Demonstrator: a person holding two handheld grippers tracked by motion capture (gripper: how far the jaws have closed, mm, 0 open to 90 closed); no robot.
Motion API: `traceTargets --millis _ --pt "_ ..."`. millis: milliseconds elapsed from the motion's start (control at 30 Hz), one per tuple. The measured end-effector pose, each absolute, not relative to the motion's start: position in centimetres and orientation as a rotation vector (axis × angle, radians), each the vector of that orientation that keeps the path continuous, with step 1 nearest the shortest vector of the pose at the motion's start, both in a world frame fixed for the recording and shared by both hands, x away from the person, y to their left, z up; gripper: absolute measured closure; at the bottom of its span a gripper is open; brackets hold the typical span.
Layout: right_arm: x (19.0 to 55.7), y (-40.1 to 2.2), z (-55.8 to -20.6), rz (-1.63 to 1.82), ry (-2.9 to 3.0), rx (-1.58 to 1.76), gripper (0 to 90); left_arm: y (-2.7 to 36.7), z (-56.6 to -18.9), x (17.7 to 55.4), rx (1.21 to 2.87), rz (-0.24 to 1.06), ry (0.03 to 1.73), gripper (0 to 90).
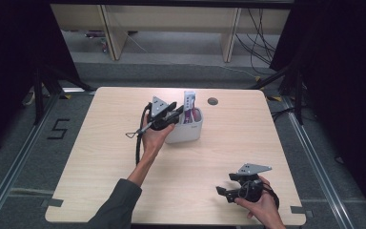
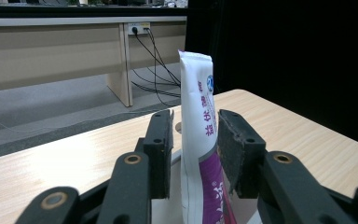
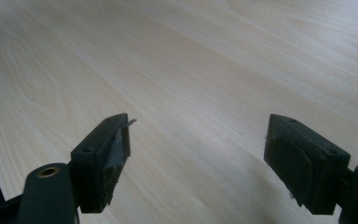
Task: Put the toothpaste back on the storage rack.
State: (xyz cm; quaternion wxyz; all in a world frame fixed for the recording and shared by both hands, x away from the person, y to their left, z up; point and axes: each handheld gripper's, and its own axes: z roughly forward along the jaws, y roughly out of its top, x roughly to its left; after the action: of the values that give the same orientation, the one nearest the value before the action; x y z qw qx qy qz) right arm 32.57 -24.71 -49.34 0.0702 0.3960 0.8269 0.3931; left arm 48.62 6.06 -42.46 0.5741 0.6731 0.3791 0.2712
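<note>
Tube upright btwn left gripper jaws, unclamped.

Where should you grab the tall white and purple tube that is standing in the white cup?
Probably by the flat upper part of the tube that sticks up above the white cup. Come from the side, as the left gripper does, one finger on each broad face. The tube stands upright and is thin and flat there, so the fingers can press on wide surfaces.
</note>
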Motion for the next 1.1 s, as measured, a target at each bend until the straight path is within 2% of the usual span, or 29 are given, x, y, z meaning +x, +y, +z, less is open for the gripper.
traceTargets --millis 600,967,1100 --pt "32.6 -24.8 -49.4 1.185 2.479 1.187 23.4 6.9 -42.2 48.5 1.589 0.619 0.932 49.4" --pt "32.6 -24.8 -49.3 1.177 2.471 1.175 23.3 7.4 -42.0 48.1 1.623 0.594 0.991 31.0" --pt "32.6 -24.8 -49.3 1.178 2.470 1.181 23.2 7.8 -41.8 47.9 1.626 0.583 1.001 28.0"
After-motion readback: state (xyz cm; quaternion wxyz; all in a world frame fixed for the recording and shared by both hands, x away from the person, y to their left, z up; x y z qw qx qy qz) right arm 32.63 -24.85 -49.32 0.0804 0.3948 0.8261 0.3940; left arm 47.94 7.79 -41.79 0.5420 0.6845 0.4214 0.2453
